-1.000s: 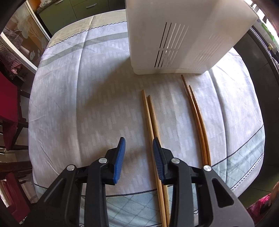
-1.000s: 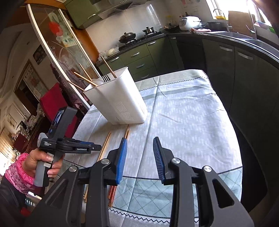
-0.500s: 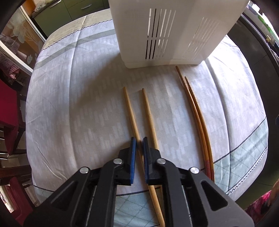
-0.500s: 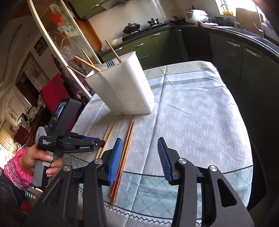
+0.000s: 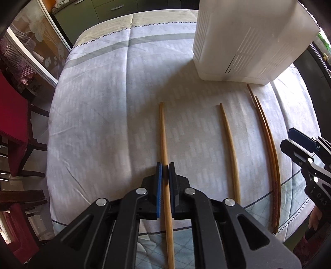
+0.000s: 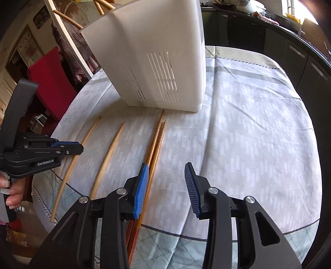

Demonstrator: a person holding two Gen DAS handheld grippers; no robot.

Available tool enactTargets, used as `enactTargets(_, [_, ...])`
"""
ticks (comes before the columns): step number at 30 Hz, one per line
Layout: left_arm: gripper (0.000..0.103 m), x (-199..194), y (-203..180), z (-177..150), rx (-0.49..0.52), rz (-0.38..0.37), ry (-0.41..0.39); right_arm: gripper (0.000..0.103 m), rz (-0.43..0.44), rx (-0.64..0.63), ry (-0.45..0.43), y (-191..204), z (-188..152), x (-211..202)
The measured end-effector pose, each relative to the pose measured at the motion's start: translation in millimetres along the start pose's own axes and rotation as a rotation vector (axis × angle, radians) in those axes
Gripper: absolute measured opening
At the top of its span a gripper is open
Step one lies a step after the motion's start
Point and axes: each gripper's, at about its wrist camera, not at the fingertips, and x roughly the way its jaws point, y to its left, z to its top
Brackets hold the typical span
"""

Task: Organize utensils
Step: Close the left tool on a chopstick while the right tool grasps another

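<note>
My left gripper [image 5: 165,168] is shut on a light bamboo chopstick [image 5: 163,132], which points toward the white utensil holder [image 5: 244,39]. A second light chopstick [image 5: 229,144] lies alone on the cloth to its right. A darker brown pair [image 5: 266,134] lies further right. My right gripper [image 6: 166,168] is open just above the cloth, its left finger [image 6: 142,182] over the brown pair [image 6: 155,142]. The holder [image 6: 157,60] stands just beyond the chopsticks' tips. The left gripper [image 6: 72,148] shows at the right wrist view's left edge.
A light patterned tablecloth [image 5: 99,115] covers the table. Red chairs [image 5: 12,124] stand at its left side. Dark green kitchen cabinets [image 6: 306,58] run behind and to the right. Chopsticks stick out of the holder's top [image 6: 66,17].
My left gripper closed on one light chopstick and drew it left, away from its partner. My right gripper came down and forward to the brown pair, still open.
</note>
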Motion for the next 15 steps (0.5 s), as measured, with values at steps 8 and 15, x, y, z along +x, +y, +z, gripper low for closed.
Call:
enactTargets(8, [0.007,-4,-4,-5,0.02,-0.001,-0.026,0.038,-0.078,-0.032,0.017,4,2,13])
enactTargets(15, [0.007,-2,1,-4,0.019,-0.013,-0.033,0.038,-0.103,-0.067,0.029,16,1,15])
